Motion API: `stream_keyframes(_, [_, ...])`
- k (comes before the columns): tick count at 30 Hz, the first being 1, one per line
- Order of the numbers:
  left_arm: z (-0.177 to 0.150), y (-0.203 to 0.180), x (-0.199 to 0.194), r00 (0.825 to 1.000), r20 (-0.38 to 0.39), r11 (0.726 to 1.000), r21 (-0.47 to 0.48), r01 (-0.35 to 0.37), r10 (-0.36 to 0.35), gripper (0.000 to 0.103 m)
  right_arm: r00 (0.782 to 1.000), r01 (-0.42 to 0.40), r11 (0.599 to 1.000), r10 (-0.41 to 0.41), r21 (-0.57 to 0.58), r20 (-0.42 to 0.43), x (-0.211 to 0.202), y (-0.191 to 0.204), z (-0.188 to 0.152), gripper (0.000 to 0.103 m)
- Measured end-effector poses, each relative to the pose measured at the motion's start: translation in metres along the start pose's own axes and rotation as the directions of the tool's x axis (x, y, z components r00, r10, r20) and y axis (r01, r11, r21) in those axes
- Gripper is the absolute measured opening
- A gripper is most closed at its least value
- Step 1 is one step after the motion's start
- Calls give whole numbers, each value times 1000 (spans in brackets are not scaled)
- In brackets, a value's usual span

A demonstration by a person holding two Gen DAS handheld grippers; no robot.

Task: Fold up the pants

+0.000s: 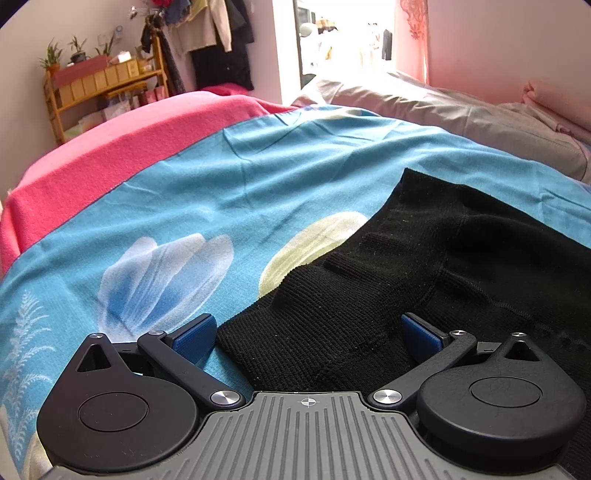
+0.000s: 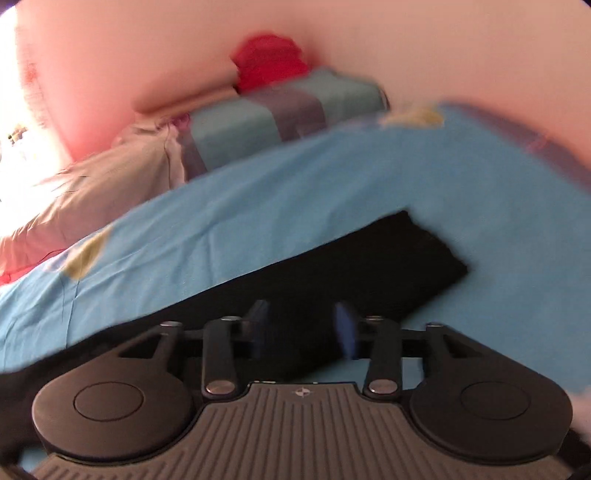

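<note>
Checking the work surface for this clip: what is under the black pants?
The pants lie on a blue floral sheet, which shows all around them. A yellow print patch runs under their edge. Whatever lies beneath the sheet is covered.

A bed (image 1: 258, 177) fills the left wrist view, spread with a blue flower-print sheet (image 1: 207, 192) and, toward ten o'clock, a pink blanket (image 1: 110, 147). At eleven o'clock a bamboo shelf (image 1: 99, 88) with potted plants (image 1: 55, 55) stands against a pale wall, clothes on a rack (image 1: 207, 33) beside it, and a bright, overexposed window (image 1: 340, 40) glares at twelve. At one o'clock lie grey pillows (image 1: 443, 107) below a pink wall (image 1: 509, 40); the blurred right wrist view shows a striped blue pillow (image 2: 280, 118) at twelve.
</note>
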State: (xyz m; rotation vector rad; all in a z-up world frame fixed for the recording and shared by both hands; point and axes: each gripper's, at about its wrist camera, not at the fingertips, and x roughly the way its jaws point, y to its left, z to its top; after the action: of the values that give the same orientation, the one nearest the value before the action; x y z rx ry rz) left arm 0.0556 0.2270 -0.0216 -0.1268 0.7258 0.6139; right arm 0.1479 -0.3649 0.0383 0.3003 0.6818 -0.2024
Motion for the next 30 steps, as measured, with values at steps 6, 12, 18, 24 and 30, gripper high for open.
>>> stream_keyframes(6, [2, 0, 1, 1000, -13, 1000, 2, 2, -2, 103, 971, -238, 967, 236, -91, -25, -104, -16, -69, 58])
stream_keyframes(12, [10, 5, -1, 999, -41, 1000, 2, 28, -28, 103, 988, 151, 986, -149, -73, 31, -114, -56, -112, 21])
stream_keyframes(18, [18, 9, -61, 992, 125, 997, 76, -26, 16, 103, 992, 42, 995, -30, -92, 124, -174, -39, -148, 60])
stream_keyframes(24, [10, 22, -85, 1000, -28, 1000, 5, -4, 4, 103, 998, -67, 998, 67, 1, 18, -182, -49, -158, 60])
stream_keyframes(30, [-26, 2, -92, 985, -171, 997, 78, 12, 2, 103, 980, -175, 969, 188, 172, -61, -161, -71, -160, 61])
